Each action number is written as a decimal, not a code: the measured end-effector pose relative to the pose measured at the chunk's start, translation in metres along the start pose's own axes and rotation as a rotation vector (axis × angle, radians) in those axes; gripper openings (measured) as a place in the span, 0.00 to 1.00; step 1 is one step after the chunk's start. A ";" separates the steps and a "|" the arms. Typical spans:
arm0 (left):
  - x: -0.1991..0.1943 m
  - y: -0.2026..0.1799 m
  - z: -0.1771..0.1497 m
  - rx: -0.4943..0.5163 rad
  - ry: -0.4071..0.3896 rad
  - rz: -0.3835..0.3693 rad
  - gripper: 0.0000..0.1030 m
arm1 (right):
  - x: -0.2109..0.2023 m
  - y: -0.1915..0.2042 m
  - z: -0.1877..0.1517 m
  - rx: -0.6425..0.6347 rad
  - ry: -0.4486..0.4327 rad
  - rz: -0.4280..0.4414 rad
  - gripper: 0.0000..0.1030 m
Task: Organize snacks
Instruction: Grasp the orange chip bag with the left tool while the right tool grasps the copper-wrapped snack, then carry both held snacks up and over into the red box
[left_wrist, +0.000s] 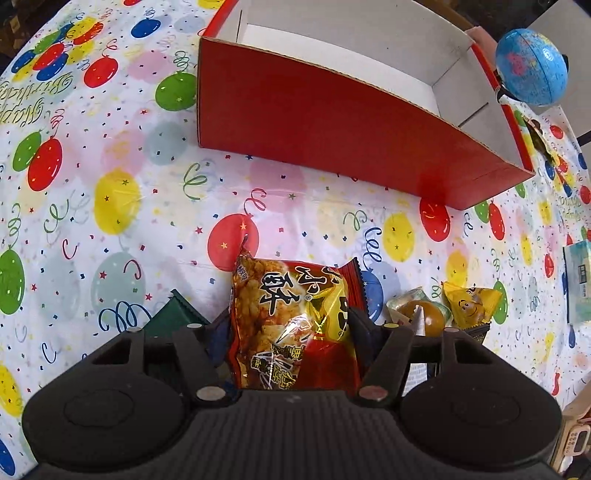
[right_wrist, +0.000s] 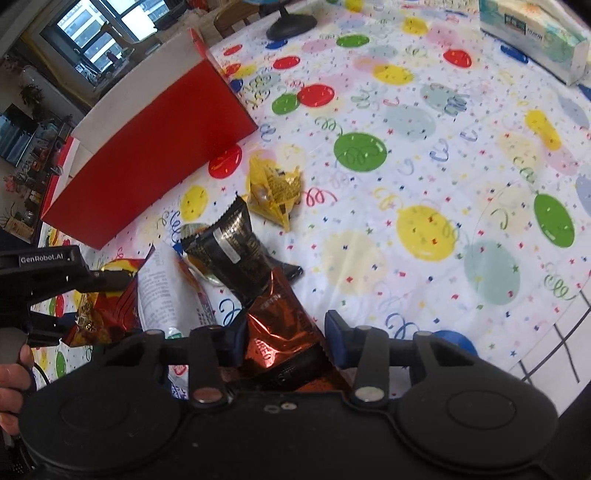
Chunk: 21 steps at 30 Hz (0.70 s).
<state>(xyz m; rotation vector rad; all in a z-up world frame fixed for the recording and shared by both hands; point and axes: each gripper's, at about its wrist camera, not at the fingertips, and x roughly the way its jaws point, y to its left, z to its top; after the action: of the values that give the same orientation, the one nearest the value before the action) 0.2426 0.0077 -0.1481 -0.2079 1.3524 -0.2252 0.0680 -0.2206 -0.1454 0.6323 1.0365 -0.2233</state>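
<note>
Grippers tilted steeply down: left gripper (left_wrist: 288, 325) pinching red snack bag (left_wrist: 291, 325).

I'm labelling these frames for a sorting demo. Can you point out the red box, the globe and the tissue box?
red box (left_wrist: 325, 122), left wrist view, on its red front wall.
globe (left_wrist: 532, 68), left wrist view, on the blue sphere.
tissue box (right_wrist: 532, 33), right wrist view, on its printed top face.
</note>
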 end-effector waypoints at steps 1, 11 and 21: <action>-0.002 0.001 0.000 -0.003 -0.002 -0.001 0.61 | -0.003 0.001 0.000 -0.002 -0.009 -0.002 0.37; -0.039 0.004 -0.006 0.022 -0.078 -0.014 0.60 | -0.038 0.017 0.008 -0.036 -0.134 -0.027 0.31; -0.109 -0.003 -0.006 0.114 -0.242 -0.071 0.60 | -0.075 0.047 0.024 -0.088 -0.270 -0.007 0.29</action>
<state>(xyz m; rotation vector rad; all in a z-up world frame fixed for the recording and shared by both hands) 0.2149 0.0350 -0.0462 -0.1812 1.0902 -0.3261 0.0693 -0.2054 -0.0550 0.5037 0.7843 -0.2604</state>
